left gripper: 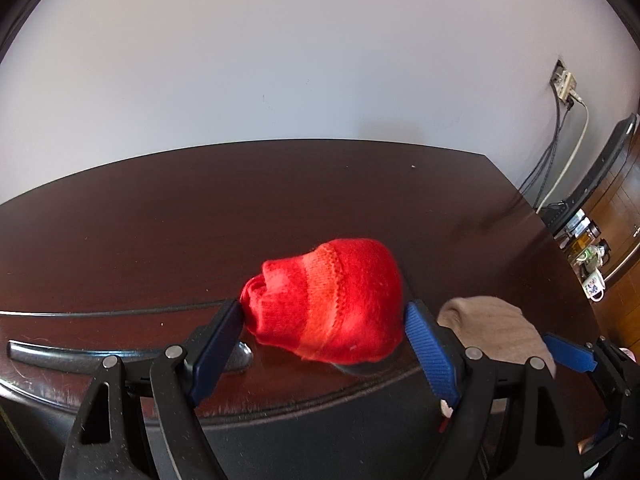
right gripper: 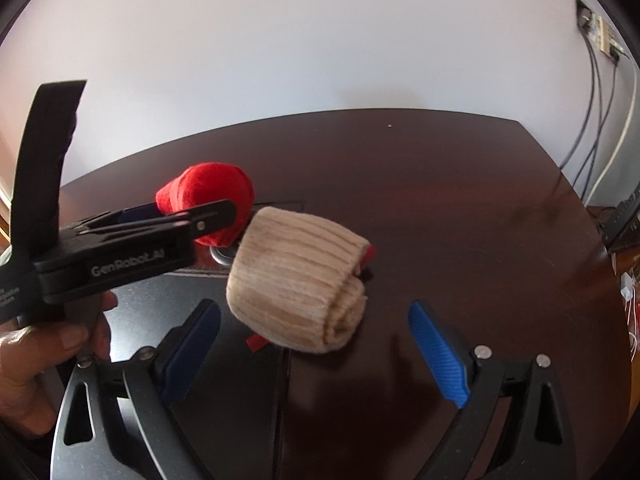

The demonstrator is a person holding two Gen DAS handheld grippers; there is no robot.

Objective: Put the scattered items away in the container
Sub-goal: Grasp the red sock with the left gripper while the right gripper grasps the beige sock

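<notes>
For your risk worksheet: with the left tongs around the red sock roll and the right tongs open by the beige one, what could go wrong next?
1. The red sock roll seems only lightly pinched between the left tongs, so it could slip out.
2. The beige sock roll lies between the open right tongs, close to the left tongs; the tools may collide.

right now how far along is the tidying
Done: nothing visibly put away, and no container is clearly in view. In hand: the left gripper clamps the red sock roll. Left: the beige sock roll is loose between the fingers of the open right gripper; both need stowing.
</notes>
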